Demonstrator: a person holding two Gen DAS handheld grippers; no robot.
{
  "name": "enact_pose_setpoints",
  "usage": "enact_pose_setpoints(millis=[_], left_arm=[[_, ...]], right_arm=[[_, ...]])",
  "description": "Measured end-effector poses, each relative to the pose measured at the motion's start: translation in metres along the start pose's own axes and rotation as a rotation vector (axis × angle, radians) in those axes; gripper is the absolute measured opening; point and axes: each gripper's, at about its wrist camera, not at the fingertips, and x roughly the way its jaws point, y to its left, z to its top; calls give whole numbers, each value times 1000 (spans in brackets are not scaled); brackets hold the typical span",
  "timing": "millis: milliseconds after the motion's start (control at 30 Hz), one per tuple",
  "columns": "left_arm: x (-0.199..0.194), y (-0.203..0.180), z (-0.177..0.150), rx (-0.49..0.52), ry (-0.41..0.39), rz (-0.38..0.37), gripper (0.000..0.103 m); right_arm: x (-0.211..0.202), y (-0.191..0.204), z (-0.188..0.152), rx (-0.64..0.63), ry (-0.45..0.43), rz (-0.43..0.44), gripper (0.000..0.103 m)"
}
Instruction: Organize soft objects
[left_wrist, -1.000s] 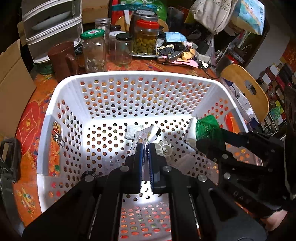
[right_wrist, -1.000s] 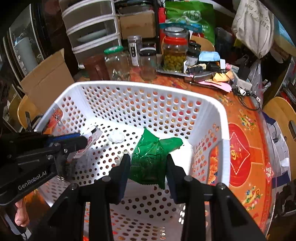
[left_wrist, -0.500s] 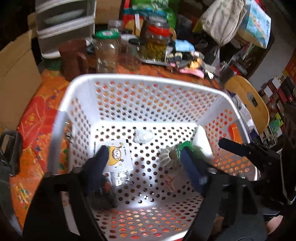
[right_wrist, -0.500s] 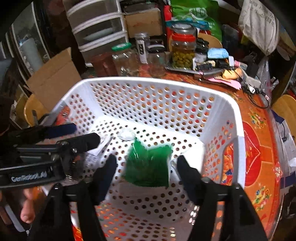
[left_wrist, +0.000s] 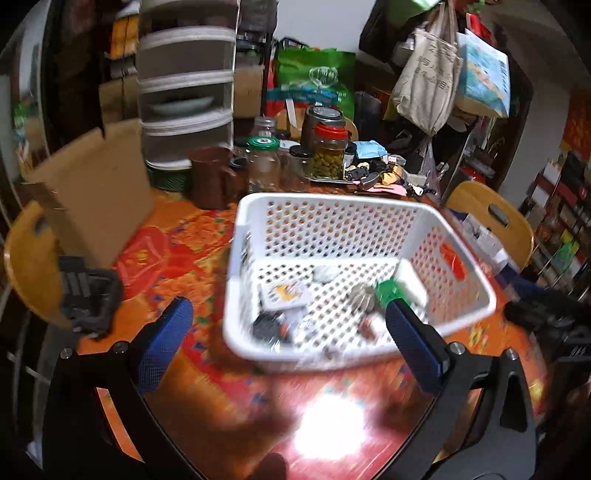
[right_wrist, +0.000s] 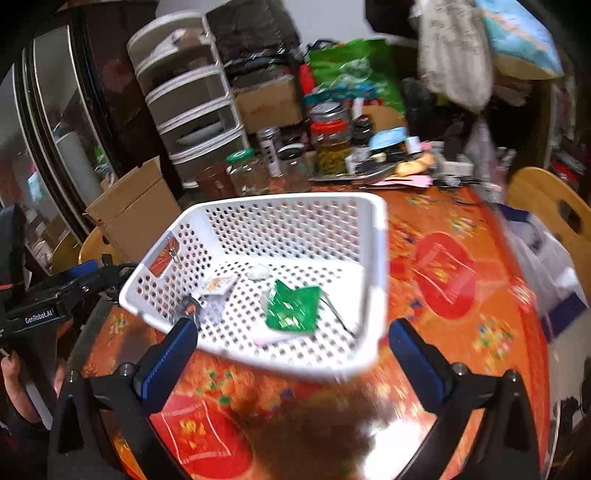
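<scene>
A white perforated basket (left_wrist: 332, 206) (right_wrist: 373, 266) stands on the orange table. In it lie a green packet (right_wrist: 293, 308) (left_wrist: 388, 291), a white packet with a yellow print (left_wrist: 284, 293) (right_wrist: 218, 284), a small white wad (right_wrist: 258, 273) and other small items. My left gripper (left_wrist: 284, 339) is open and empty, held back over the table in front of the basket. My right gripper (right_wrist: 291, 343) is open and empty, also back from the basket's near rim. The left gripper body shows in the right wrist view (right_wrist: 55, 295).
Glass jars (left_wrist: 264, 162), a brown mug (left_wrist: 210, 177) and clutter stand behind the basket. A cardboard box (left_wrist: 96, 188) is at the left. Wooden chairs (left_wrist: 491, 218) (right_wrist: 554, 206) stand at the table's sides. White drawers (left_wrist: 184, 99) are at the back.
Both grippers have let go of their packets, which now lie in the basket. Both have opened wide and drawn back and up out of the basket.
</scene>
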Motion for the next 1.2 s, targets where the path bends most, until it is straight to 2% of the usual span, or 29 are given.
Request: enact_pose_setpoints(millis=[133,200,333,533,633,733,867,1200], left_arm=[[-41,3,-45,8,-17,16,103],[-64,4,-69,-2,-39,-10,103],[-118,-9,-103,25,-92,-2,103],[-181,-35,-131,51,-125,-44,103],[-185,-45,-128,56,-130,-32,103],[-173,-48,-118,58,-115,-56,103],[-149,-53,-107,63,-79,-21,103],[-136,-58,-103,79,-64,-25,103]], right_arm=[[-50,13,-53,-73,-106,-103,103],[-69,19,-72,-71,-137,-121,103],[-115,34,-108,-14,-193,-52,103],[-154,59,-121,-26,-214,-32,103],[-156,62,-117,-49,-218,-4,103],[-144,54,-107,-24,-193,-37,103],[-133,52,-103,-17,-173,-33,103],[-128,55,-102,-34,-166,-36,103]])
